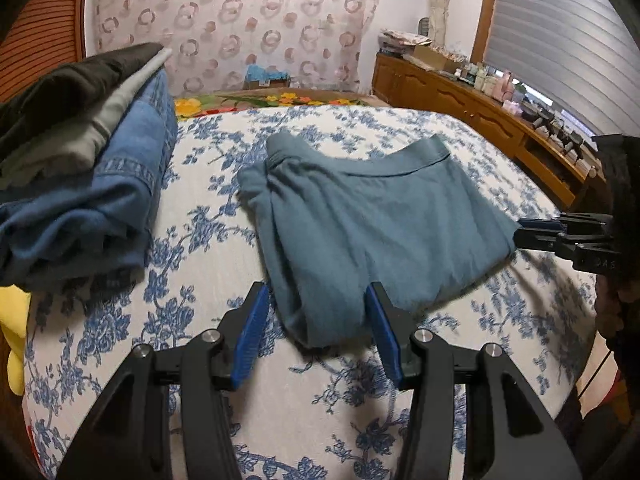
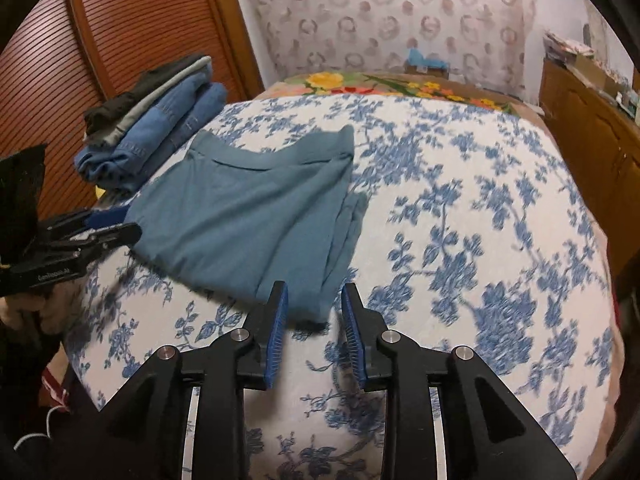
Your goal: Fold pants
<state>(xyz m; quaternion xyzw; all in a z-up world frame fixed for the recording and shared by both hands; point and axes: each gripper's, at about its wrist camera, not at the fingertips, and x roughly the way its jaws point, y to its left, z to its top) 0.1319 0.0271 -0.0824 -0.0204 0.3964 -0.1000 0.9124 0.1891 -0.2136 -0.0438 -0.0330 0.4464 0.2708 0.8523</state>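
Note:
Teal pants (image 1: 360,216) lie folded on the blue-flowered bedspread (image 1: 200,240), waistband at the far side. My left gripper (image 1: 318,300) is open, its blue pads on either side of the near folded corner. My right gripper (image 2: 314,304) is open too, its pads straddling the pants' (image 2: 248,216) near right corner. In the left wrist view the right gripper (image 1: 524,232) touches the pants' right edge. In the right wrist view the left gripper (image 2: 116,224) sits at their left edge.
A stack of folded clothes (image 1: 100,168), jeans under grey and dark garments, lies at the bed's left; it also shows in the right wrist view (image 2: 152,128). A wooden sideboard (image 1: 480,116) with clutter runs along the right. A slatted wooden door (image 2: 120,40) stands at the left.

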